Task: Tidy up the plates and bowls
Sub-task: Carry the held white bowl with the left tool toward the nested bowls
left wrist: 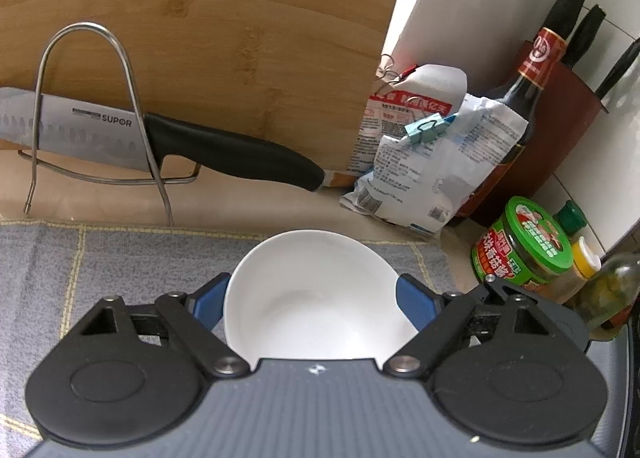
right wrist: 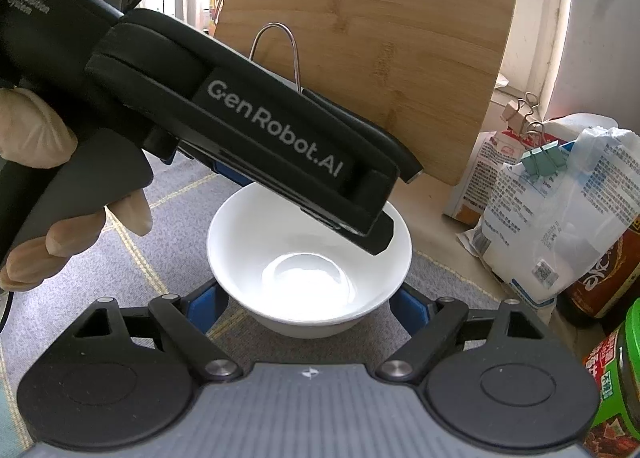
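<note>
A white bowl (left wrist: 316,294) stands upright on a grey cloth mat (left wrist: 120,266). My left gripper (left wrist: 316,302) is open, its blue pads on either side of the bowl's rim, apart from it on the right. In the right wrist view the same bowl (right wrist: 308,262) sits between the blue pads of my right gripper (right wrist: 310,308), which is open around its lower wall. The left gripper's black body (right wrist: 248,126) reaches over the bowl from the upper left, held by a gloved hand (right wrist: 60,234).
A bamboo cutting board (left wrist: 224,30) leans at the back with a wire stand (left wrist: 92,114) and a black-handled knife (left wrist: 224,150). At the right are clipped bags (left wrist: 432,154), a dark bottle (left wrist: 520,98), a knife block (left wrist: 568,114), a green-lidded jar (left wrist: 528,246).
</note>
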A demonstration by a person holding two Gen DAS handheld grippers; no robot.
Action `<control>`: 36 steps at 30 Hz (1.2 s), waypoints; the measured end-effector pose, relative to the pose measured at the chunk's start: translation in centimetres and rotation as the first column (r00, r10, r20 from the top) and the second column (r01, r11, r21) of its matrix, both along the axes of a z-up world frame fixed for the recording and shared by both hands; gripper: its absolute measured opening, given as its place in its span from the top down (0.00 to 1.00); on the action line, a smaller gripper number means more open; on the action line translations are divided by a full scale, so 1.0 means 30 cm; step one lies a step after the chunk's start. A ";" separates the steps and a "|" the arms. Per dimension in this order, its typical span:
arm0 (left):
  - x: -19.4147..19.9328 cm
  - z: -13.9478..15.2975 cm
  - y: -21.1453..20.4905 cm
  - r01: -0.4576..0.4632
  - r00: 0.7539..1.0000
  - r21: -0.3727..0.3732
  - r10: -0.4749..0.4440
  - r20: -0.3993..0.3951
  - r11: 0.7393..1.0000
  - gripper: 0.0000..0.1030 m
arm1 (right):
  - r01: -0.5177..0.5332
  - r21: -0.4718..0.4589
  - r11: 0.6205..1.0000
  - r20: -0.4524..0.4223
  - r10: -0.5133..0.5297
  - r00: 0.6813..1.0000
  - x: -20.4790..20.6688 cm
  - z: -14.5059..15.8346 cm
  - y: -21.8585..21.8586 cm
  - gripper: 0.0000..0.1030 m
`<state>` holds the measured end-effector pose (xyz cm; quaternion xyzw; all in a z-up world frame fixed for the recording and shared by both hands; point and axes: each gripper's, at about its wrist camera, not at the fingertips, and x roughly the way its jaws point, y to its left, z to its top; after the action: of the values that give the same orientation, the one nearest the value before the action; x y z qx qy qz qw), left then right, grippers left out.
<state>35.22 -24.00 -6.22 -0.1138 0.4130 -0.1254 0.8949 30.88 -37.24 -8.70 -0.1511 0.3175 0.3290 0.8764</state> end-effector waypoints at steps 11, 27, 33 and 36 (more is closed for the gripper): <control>-0.046 0.038 0.010 -0.003 1.000 -0.006 0.003 0.018 1.000 0.16 | 0.001 -0.001 1.000 -0.022 -0.001 1.000 -0.028 0.049 0.003 0.12; -0.193 0.136 0.041 -0.024 0.999 0.017 0.023 0.048 1.000 0.16 | -0.030 0.035 0.999 -0.055 0.032 0.998 -0.130 0.147 0.028 0.12; -0.257 0.171 0.074 -0.029 0.997 0.015 0.028 0.067 0.999 0.16 | -0.037 0.038 0.999 -0.052 0.039 0.998 -0.182 0.179 0.053 0.12; -0.288 0.186 0.093 -0.031 0.997 0.021 0.029 0.072 0.999 0.16 | -0.043 0.034 0.998 -0.046 0.045 0.998 -0.213 0.197 0.072 0.12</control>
<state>26.59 -21.21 -0.64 -0.1057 0.3803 -0.1113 0.9120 24.49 -35.09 -2.78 -0.1357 0.3291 0.3569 0.8636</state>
